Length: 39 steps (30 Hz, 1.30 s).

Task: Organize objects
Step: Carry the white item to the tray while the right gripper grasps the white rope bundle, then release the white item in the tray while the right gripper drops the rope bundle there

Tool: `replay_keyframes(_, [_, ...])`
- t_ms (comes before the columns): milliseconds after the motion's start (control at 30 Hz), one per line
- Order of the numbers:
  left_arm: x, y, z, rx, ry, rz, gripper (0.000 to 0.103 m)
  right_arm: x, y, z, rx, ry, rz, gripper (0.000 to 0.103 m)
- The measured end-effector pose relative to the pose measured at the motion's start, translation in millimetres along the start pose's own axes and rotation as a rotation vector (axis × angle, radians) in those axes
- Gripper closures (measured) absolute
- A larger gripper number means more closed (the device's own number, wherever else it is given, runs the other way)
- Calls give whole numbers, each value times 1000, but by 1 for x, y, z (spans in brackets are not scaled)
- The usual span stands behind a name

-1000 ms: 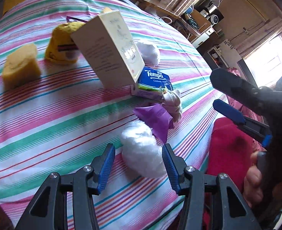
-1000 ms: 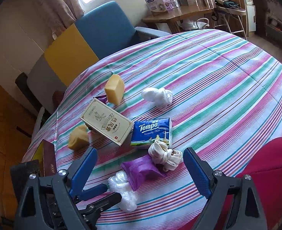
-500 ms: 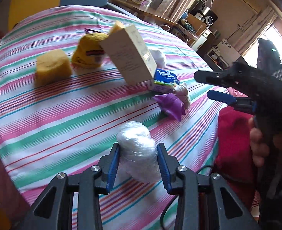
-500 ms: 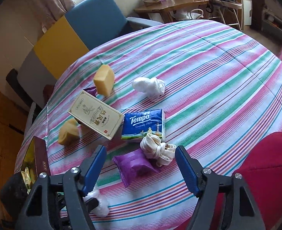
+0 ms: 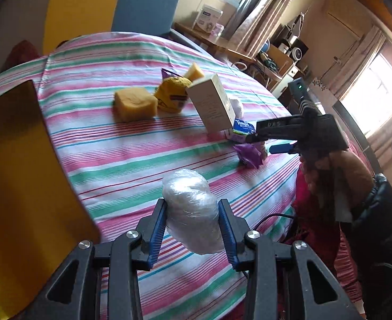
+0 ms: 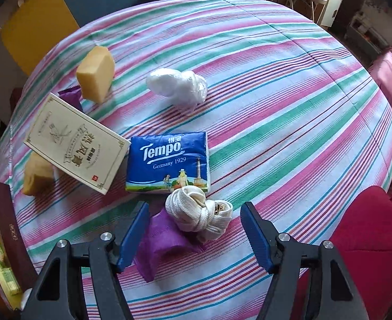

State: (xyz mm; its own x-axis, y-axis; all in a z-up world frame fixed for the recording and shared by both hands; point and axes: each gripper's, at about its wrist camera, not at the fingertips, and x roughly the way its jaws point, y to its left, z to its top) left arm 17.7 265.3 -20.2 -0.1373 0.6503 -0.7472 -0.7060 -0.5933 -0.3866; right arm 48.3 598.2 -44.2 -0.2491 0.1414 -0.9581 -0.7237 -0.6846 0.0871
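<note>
On the striped tablecloth (image 6: 289, 85) lie the things still to be sorted, and at its left edge sits a box with a gold lid (image 5: 17, 176) raised; its contents are too dim to name. Next in size, a cream carton (image 6: 76, 152) leans tilted over one yellow sponge (image 6: 37, 173), with a second sponge (image 6: 96, 73) behind it and a blue Tempo pack (image 6: 168, 164) just beside its lower corner. A loose white bag (image 6: 176, 85) lies apart, farther back. Nearest the right gripper (image 6: 194, 233) are a purple packet (image 6: 160, 240) and a coil of white cord (image 6: 198, 209), touching each other.

The left gripper (image 5: 193, 224) is clamped on a white bundle (image 5: 190, 210), wrapped in film and apparently lifted off the cloth, close to the gold lid. The right gripper's jaws stand wide apart, straddling cord and packet without touching either.

The step in hand looks like carrying the bundle toward the box while the right lines up its own pick. Next, the left probably needs to swing over the box and release; the right must settle on one item, since closing now could catch both.
</note>
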Motion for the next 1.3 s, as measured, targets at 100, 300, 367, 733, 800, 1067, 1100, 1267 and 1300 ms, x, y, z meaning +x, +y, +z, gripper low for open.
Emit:
replay_keyframes(100, [-21, 16, -5, -32, -33, 23, 65, 9, 5, -1, -31, 34, -48, 58])
replay_keyframes(300, [-80, 72, -25, -139, -116, 169, 65, 4, 10, -7, -77, -11, -71, 63])
replay_keyframes(367, [-102, 99, -36, -188, -138, 243, 65, -2, 10, -9, -82, -45, -57, 63])
replay_keyframes(733, [-143, 189, -85, -344, -86, 492, 65, -39, 20, -10, -74, -259, 138, 63])
replay_keyframes(800, [-138, 189, -87, -337, -63, 504, 64, -41, 24, -13, -83, -267, 146, 63])
replay_keyframes(1067, [-135, 189, -90, -330, -46, 565, 59, -42, 25, -14, -92, -293, 168, 63])
replay_keyframes(1100, [-137, 188, -91, -330, -51, 571, 59, -43, 24, -15, -90, -300, 170, 63])
replay_keyframes(1267, [-151, 182, -97, -336, -94, 576, 59, -50, 23, -17, -89, -338, 197, 63])
replay_keyframes(1300, [-155, 181, -98, -344, -109, 580, 59, -52, 23, -18, -89, -345, 201, 63])
